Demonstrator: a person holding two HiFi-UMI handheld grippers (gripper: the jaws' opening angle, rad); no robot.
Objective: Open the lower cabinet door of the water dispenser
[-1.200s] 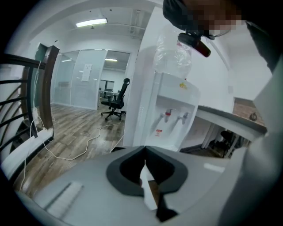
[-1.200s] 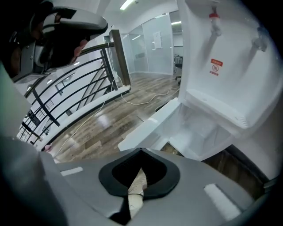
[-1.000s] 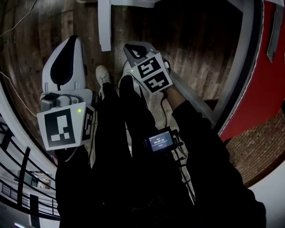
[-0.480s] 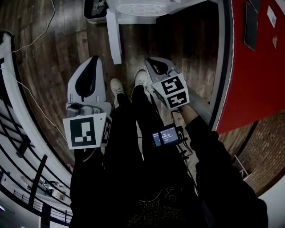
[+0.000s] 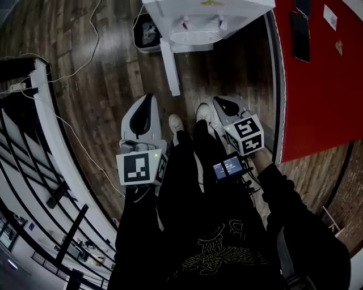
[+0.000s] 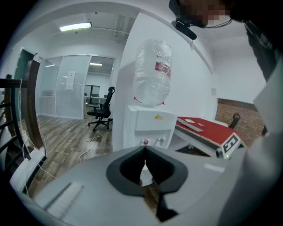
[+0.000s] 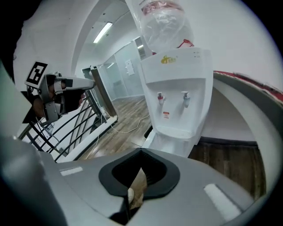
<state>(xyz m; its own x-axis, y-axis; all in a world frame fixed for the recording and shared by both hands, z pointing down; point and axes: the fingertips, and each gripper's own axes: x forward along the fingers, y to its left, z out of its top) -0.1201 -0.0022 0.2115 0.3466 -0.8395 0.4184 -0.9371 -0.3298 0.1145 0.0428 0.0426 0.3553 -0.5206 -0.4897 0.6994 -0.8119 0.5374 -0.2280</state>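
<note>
Straight ahead of the person, at the top edge of the head view, stands the white water dispenser (image 5: 207, 17). It sits on a wooden floor (image 5: 102, 85) beside a red worktop (image 5: 323, 96). A white panel (image 5: 170, 68) juts from its base towards the person's shoes; whether this is the lower cabinet door I cannot tell.

Both tools hang well short of the dispenser and touch nothing. The left hand-held gripper (image 5: 148, 97) is clenched, its tips meeting with nothing between them in its own view. The right hand-held gripper (image 5: 219, 100) is likewise clenched and empty. Each carries a cube of black-and-white square markers.

As for writing, a small yellow logo (image 7: 167, 58) sits on the dispenser's front above the two taps (image 7: 160, 98), too small to read. A red-and-white sticker (image 7: 166, 115) below the left tap is equally illegible. The clear bottle (image 7: 163, 17) on top bears a red label whose print is blurred. A small lit screen (image 5: 228, 167) at the person's waist shows pale characters too fine to make out.
</note>
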